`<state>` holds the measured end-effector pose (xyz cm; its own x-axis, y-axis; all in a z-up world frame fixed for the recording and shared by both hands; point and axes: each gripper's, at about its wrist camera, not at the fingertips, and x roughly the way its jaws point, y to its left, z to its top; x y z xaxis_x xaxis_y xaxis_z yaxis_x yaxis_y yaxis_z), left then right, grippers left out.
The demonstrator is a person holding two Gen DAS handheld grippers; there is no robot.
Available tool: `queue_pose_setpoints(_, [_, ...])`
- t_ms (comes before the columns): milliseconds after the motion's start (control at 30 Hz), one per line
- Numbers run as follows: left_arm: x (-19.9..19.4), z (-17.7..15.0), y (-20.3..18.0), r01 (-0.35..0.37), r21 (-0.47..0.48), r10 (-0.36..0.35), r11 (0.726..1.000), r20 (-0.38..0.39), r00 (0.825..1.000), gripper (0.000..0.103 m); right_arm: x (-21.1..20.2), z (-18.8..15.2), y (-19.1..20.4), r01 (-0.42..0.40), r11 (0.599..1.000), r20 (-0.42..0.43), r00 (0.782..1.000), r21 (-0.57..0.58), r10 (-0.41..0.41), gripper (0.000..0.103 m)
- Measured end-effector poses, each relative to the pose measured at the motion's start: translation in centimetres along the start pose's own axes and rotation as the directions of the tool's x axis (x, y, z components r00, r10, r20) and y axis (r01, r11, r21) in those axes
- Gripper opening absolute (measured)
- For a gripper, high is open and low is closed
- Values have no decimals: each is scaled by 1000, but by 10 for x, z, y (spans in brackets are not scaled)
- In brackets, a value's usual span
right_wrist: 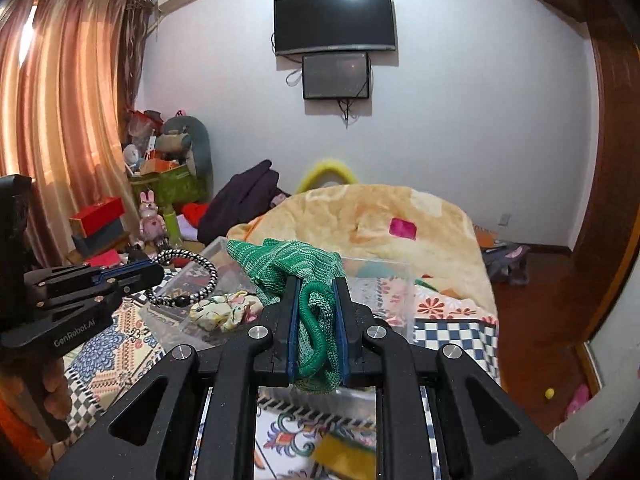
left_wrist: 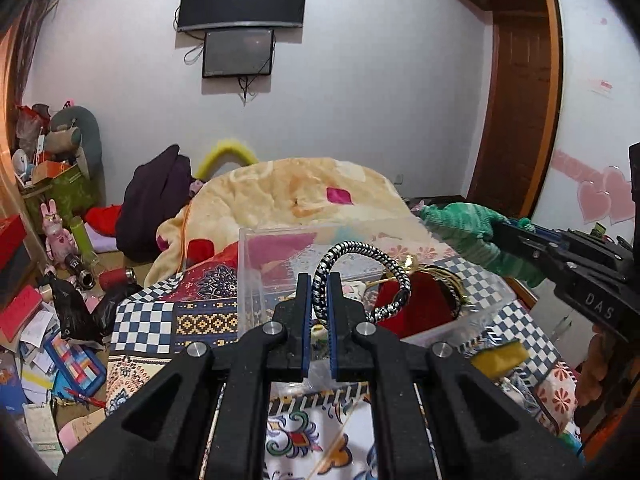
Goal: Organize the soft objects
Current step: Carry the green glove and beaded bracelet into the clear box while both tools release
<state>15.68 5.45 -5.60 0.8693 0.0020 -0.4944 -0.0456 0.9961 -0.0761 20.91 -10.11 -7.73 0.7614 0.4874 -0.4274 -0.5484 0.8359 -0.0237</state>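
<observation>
My left gripper (left_wrist: 319, 280) is shut on a black-and-white braided cord loop (left_wrist: 362, 256) and holds it above a clear plastic box (left_wrist: 256, 264) on the bed. The cord loop (right_wrist: 188, 276) and the left gripper (right_wrist: 156, 270) also show in the right wrist view. My right gripper (right_wrist: 316, 284) is shut on a green knitted cloth (right_wrist: 288, 264), held above the same clear box (right_wrist: 384, 276). In the left wrist view the green cloth (left_wrist: 464, 228) and right gripper (left_wrist: 500, 228) are at the right. A floral fabric piece (right_wrist: 224, 308) and a red item (left_wrist: 424, 300) lie in the box.
A patterned bedspread (left_wrist: 160, 320) covers the bed, with a cream blanket (left_wrist: 300, 192) heaped behind the box. A yellow sponge-like piece (left_wrist: 500, 356) lies on the spread. Clutter (left_wrist: 52, 312) fills the floor at the left. A wooden door (left_wrist: 516, 100) is at the right.
</observation>
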Motion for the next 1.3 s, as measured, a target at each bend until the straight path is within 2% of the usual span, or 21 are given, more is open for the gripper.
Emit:
queue_pose_setpoints(400, [54, -13, -1, -6, 3, 7, 1000, -119, 993, 6, 47, -12, 9, -24, 998, -137, 990, -54, 16, 15])
queue_pose_setpoints(533, [61, -14, -3, 2, 13, 0, 1000, -142, 990, 6, 53, -14, 13, -23, 997, -173, 985, -73, 10, 19])
queue_pose_setpoints(633, [62, -16, -3, 9, 19, -6, 1000, -154, 988, 7, 56, -15, 13, -23, 997, -190, 982, -80, 7, 29])
queue_pose_setpoints(733, [59, -18, -3, 8, 25, -4, 1000, -161, 987, 10, 54, -16, 13, -16, 996, -182, 983, -89, 0, 34])
queue_pose_setpoints(800, [56, -20, -4, -3, 27, 7, 1000, -157, 988, 14, 51, -17, 11, -17, 996, -179, 984, -88, 0, 40])
queue_pose_setpoints(867, [50, -21, -5, -1, 21, 4, 1000, -149, 989, 26, 48, -17, 9, -12, 996, -173, 985, -86, -3, 51])
queue_pose_setpoints(933, [43, -22, -6, 3, 20, -1, 1000, -137, 991, 34, 42, -17, 7, -4, 997, -161, 987, -82, -9, 58])
queue_pose_setpoints(1033, [33, -21, -10, 0, 34, 4, 999, -117, 993, 43, 32, -16, 3, -11, 997, -145, 989, -80, -1, 61])
queue_pose_setpoints(1133, [18, -21, -12, 5, 31, -2, 1000, -90, 996, 57, 18, -14, 2, -5, 997, -117, 993, -79, -4, 73])
queue_pose_setpoints(1167, [14, -20, -13, 9, 29, -6, 1000, -83, 997, 59, 12, -13, 0, -2, 997, -100, 995, -77, -5, 77])
queue_pose_setpoints(1300, [-3, -22, -13, 7, 22, -6, 1000, -53, 999, 66, -10, -14, -5, 31, 997, -41, 999, -76, -34, 81])
